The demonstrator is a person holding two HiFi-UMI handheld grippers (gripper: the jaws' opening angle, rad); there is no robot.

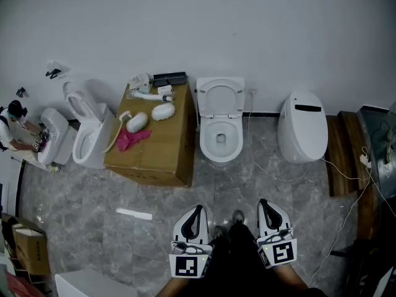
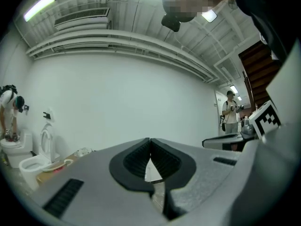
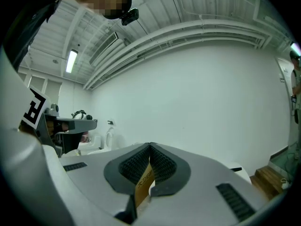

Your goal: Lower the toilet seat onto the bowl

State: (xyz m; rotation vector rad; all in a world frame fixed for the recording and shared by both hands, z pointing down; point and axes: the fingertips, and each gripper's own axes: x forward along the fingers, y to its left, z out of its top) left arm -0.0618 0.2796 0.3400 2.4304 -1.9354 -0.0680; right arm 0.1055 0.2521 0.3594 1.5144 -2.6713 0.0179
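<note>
In the head view a white toilet stands against the wall, its seat (image 1: 221, 96) raised upright above the open bowl (image 1: 221, 139). Both grippers hang low at the near edge, well short of the toilet. My left gripper (image 1: 198, 208) is shut with nothing held, and my right gripper (image 1: 262, 202) is shut and empty too. The left gripper view shows the left gripper's (image 2: 150, 141) ribbed pads pressed tip to tip and aimed at the white wall. Likewise, the right gripper's (image 3: 150, 146) pads meet in the right gripper view, with a strip of brown cardboard showing through the slit behind them.
A cardboard box (image 1: 162, 148) with white parts and a pink cloth stands left of the toilet. Beyond it is a second open toilet (image 1: 90, 139). A closed-lid toilet (image 1: 302, 127) stands to the right, with wooden steps (image 1: 344, 153) and floor cables further right. A person (image 1: 15, 127) works at far left.
</note>
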